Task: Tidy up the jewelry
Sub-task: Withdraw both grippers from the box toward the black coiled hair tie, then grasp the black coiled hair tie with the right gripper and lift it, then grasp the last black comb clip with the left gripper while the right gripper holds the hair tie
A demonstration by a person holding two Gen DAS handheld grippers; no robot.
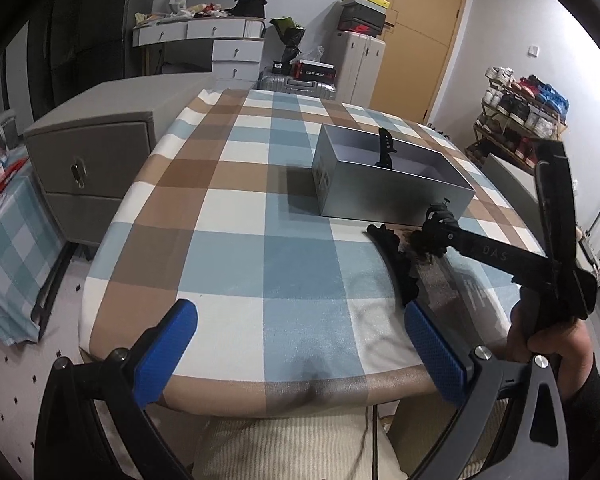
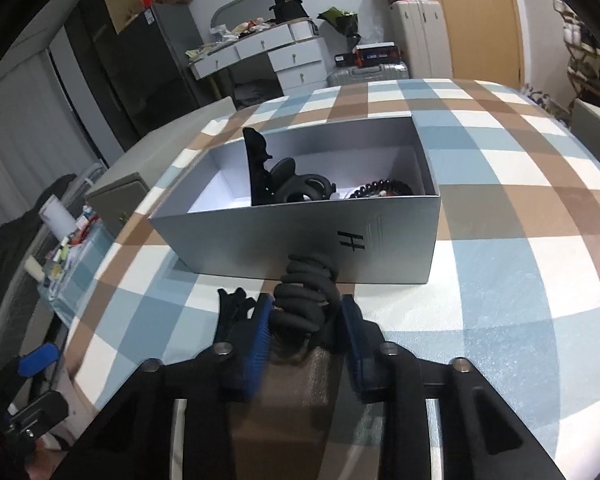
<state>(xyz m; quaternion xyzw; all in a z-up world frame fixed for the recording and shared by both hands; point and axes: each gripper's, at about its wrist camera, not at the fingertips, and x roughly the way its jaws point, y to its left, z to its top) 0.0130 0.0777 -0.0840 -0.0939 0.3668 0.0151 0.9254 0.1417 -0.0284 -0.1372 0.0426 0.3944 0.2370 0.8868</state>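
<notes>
A grey open box (image 2: 300, 240) stands on the checked tablecloth; it also shows in the left wrist view (image 1: 380, 192). Inside lie a black hair claw (image 2: 260, 168), a black ring-shaped clip (image 2: 304, 190) and a dark coiled hair tie (image 2: 380, 190). My right gripper (image 2: 306, 316) is shut on a black spiral hair tie (image 2: 308, 288), held just in front of the box's near wall; it shows in the left wrist view (image 1: 440, 224). Another black hair claw (image 2: 232, 304) lies on the cloth left of it, also in the left wrist view (image 1: 392, 256). My left gripper (image 1: 300, 340) is open and empty above the table's near edge.
A grey bedside cabinet (image 1: 88, 168) stands left of the table. A white dresser (image 1: 204, 32), suitcases (image 1: 300, 84) and a shoe rack (image 1: 520, 120) line the far wall. A cushioned chair seat (image 1: 292, 444) sits under the near table edge.
</notes>
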